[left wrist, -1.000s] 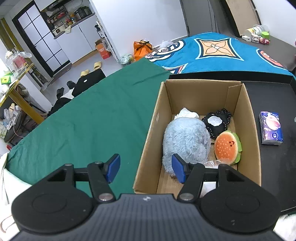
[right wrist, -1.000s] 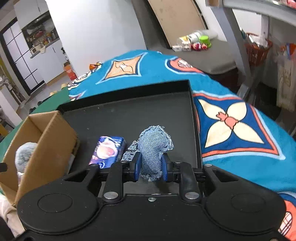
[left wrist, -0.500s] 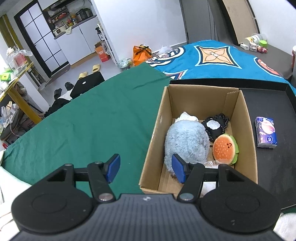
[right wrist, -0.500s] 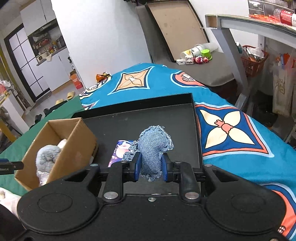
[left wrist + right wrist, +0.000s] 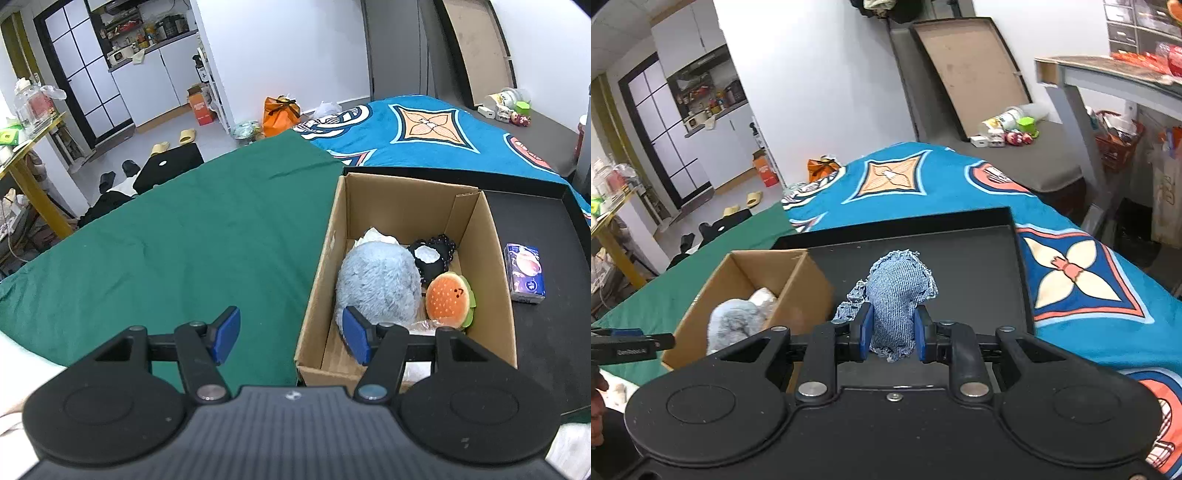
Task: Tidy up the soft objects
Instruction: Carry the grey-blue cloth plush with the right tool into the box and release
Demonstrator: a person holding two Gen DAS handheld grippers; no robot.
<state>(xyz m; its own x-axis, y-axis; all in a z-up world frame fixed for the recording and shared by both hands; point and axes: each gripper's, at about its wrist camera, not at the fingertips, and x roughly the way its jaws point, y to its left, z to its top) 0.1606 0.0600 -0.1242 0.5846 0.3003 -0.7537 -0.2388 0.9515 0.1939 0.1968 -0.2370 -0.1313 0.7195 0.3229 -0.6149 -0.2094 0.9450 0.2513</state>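
The right gripper (image 5: pixel 891 334) is pinching a denim fabric piece (image 5: pixel 899 295) above the black tray (image 5: pixel 979 254), carrying it boxward; the left gripper (image 5: pixel 291 334), fingers half-open and empty, is hovering beside the cardboard box (image 5: pixel 410 206).

Left tool (image 5: pixel 291 336) agape, right tool (image 5: pixel 892 334) clamped

Black ribbed left gripper (image 5: pixel 290 334), blue pads (image 5: pixel 226 334), silver pivot screws
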